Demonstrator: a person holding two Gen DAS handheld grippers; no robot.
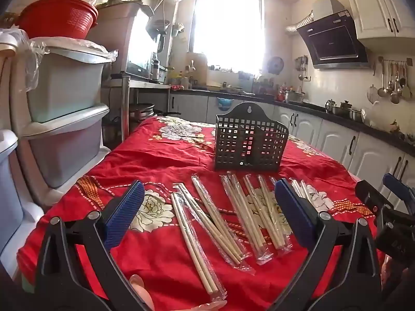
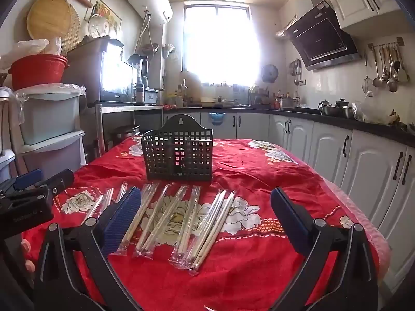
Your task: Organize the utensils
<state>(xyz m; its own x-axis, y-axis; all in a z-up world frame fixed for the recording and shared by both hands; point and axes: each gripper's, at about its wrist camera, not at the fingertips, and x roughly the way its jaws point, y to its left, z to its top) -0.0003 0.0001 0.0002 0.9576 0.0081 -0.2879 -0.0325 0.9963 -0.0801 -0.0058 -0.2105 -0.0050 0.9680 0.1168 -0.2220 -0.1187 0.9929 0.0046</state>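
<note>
Lying at six o'clock of the black basket (image 2: 178, 153), the wrapped chopsticks (image 2: 181, 220) look light, stiff, slippery — pinch mid-length; left gripper (image 1: 207, 212) and right gripper (image 2: 206, 220) gape wide, empty.

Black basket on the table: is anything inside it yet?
Through the grid walls of the black basket only light and red cloth show; no chopsticks stand in it. The wrapped chopsticks all lie in front. Its floor is hidden.
</note>
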